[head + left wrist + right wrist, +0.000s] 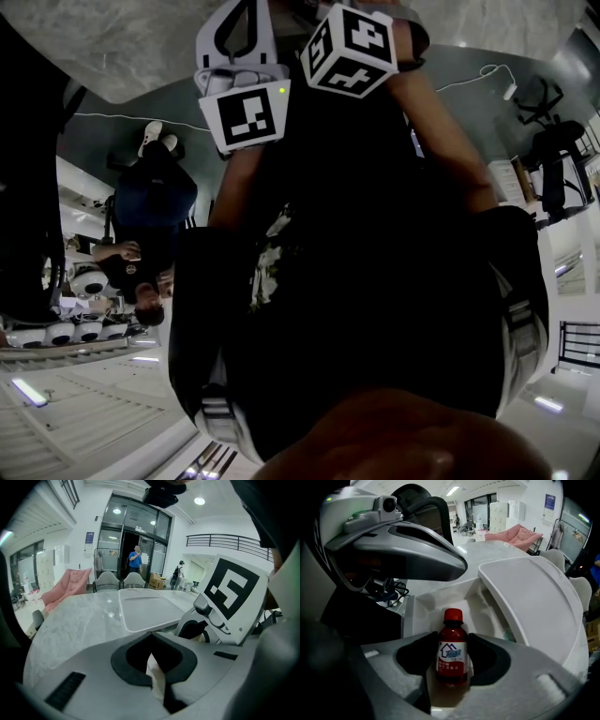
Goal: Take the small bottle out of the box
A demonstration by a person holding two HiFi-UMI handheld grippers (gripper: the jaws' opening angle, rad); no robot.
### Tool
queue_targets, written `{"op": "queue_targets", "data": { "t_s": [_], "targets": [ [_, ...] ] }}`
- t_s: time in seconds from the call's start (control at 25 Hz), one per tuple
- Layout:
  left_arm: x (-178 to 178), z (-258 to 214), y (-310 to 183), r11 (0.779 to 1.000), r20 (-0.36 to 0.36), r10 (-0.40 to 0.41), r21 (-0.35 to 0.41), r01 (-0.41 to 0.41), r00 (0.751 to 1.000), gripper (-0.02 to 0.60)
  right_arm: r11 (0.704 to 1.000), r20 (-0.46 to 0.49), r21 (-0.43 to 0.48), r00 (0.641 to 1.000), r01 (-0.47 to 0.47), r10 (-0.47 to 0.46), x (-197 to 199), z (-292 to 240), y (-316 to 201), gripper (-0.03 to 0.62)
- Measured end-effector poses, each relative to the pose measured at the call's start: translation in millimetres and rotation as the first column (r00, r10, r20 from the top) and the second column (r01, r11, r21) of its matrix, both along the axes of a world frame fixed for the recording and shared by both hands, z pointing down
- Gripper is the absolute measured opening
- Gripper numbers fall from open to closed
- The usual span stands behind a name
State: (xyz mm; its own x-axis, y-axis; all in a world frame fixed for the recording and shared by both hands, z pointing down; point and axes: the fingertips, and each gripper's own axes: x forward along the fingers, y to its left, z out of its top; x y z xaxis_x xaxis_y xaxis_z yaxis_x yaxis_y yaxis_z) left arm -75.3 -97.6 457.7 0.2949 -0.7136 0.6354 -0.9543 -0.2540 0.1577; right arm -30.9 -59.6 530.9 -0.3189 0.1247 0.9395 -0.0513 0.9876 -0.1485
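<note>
Grey marbled surface (79, 620) in a bright, glass-fronted hall; a person in blue (135, 558) stands at the far doorway.

Left: the left tool (152, 667), jaws pressed together and pinching a thin white strip (154, 677); what the strip belongs to cannot be made out. Beyond its jaws shows the white lid (145, 609) of the box.

Right: the right tool (452, 665), pointing steeply down with its jaws spread wide. The small bottle (452, 641) stands upright between them: red cap, dark red contents, white label with a blue house mark. Each pad lies just beside the bottle's side; whether they touch it cannot be judged. The bottle appears to stand inside the open white box (415, 609), toward its near end, with the lid swung open to the right of it.

Head view: one marker cube (248, 114) at left and a second marker cube (352, 47) just to its right, both at the top of the frame against a person's dark clothing (375, 281).
</note>
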Motion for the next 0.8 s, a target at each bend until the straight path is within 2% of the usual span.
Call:
{"op": "queue_targets", "data": {
  "t_s": [0.32, 0.8],
  "targets": [
    [-3.3, -2.8, 1.9, 1.000, 0.002, -0.002, 0.003, 0.002, 1.000, 0.008, 0.999, -0.058, -0.032, 0.998, -0.020, 0.018, 0.8, 5.1, 3.3, 0.215],
    [-0.1, -9.5, 2.9, 1.000, 0.012, -0.007, 0.017, 0.007, 1.000, 0.008, 0.999, -0.036, -0.034, 0.999, -0.017, 0.016, 3.4, 1.6, 4.1, 0.206]
  ]
}}
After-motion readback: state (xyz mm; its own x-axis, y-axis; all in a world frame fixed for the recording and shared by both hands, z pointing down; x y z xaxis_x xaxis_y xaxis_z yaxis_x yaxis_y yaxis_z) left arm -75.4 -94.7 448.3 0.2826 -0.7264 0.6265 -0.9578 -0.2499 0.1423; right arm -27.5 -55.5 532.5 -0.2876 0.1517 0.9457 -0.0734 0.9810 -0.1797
